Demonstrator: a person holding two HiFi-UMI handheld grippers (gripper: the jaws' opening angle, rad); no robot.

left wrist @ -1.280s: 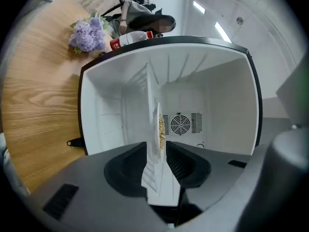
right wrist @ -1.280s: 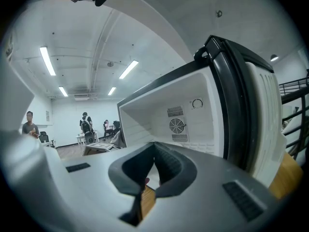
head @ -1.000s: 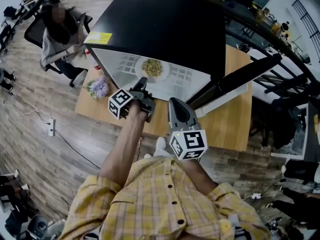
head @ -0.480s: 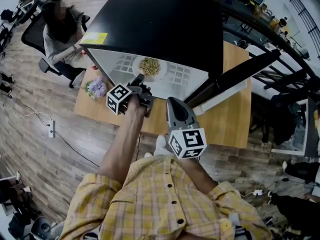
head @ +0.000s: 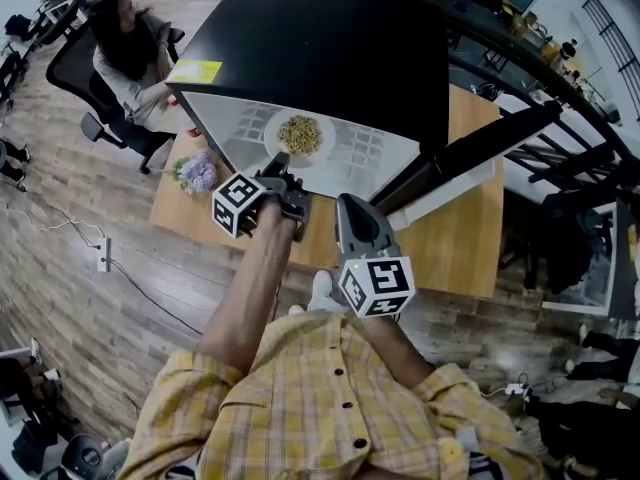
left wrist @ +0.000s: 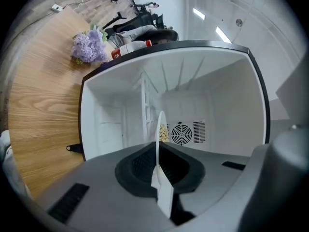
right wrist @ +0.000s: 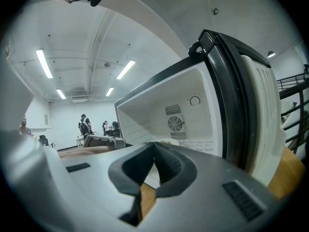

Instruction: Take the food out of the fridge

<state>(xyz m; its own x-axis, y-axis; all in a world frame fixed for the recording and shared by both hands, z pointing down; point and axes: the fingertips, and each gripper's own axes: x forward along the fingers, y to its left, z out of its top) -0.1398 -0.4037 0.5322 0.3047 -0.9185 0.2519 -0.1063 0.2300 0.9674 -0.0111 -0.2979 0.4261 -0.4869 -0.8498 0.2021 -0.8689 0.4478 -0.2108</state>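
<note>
A small black fridge (head: 320,48) stands on a wooden table (head: 450,238) with its door (head: 480,158) swung open to the right. Inside lies a white plate (head: 276,140) with a heap of pale food (head: 300,133). My left gripper (head: 282,162) reaches to the plate's near rim. In the left gripper view the plate (left wrist: 158,127) runs edge-on between the jaws, which are closing and press on it (left wrist: 157,151). Food (left wrist: 164,133) shows behind the rim. My right gripper (head: 350,203) hangs in front of the fridge, shut and empty (right wrist: 154,144).
Purple flowers (head: 197,175) and a bottle (left wrist: 130,47) sit on the table left of the fridge. A person (head: 125,53) sits on an office chair beyond the table's left end. The open door (right wrist: 236,95) stands close on my right gripper's right side.
Both hands have stayed almost where they were. The left gripper's tips rest at the plate's near rim throughout. The seated person at the left has shifted a little.
</note>
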